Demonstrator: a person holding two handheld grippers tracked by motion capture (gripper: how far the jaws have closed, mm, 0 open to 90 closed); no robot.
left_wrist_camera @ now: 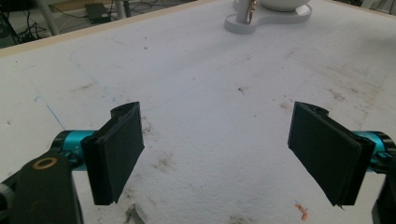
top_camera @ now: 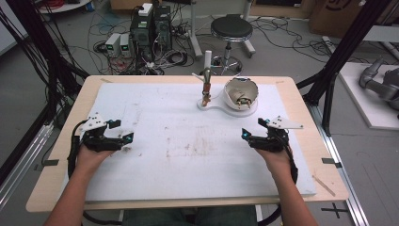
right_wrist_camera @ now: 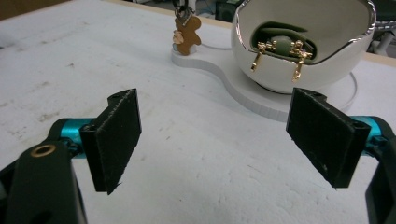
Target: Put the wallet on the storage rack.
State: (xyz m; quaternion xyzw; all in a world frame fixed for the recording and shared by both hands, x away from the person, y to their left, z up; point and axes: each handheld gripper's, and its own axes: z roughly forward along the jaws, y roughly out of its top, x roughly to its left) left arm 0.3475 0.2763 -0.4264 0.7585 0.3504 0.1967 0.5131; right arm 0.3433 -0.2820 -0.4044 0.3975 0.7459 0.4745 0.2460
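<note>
1. Two hand-held grippers rest low over a white foam mat point(top_camera: 188, 155) on a wooden table. The left gripper point(top_camera: 123, 138) sits near the mat's left edge and the right gripper point(top_camera: 249, 136) toward its right side. They are well apart from each other.

2. Both pairs of jaws stand wide apart with nothing between them; each gripper view shows only bare, scuffed mat in the gap.

3. The things nearest the right gripper sit at the far middle of the mat: a white bowl point(right_wrist_camera: 303, 42) on a white stand base point(right_wrist_camera: 224, 74). Gold earrings point(right_wrist_camera: 280, 53) hang inside the bowl against a green pad. A small brown bear charm point(right_wrist_camera: 187, 35) hangs from the stand's post, to the bowl's left.

4. Judging from the layout, the step in hand is the right gripper's reach toward the bowl, which lies ahead of it and slightly to its right.

5. To do it well, the jaws probably need narrowing before they enter, since the bowl's opening looks tight for them.

6. The earrings look tiny and light; a slow approach and a pinch on one earring's body seems safest.

7. The left gripper could steady the base, which may slide on the foam.
</note>
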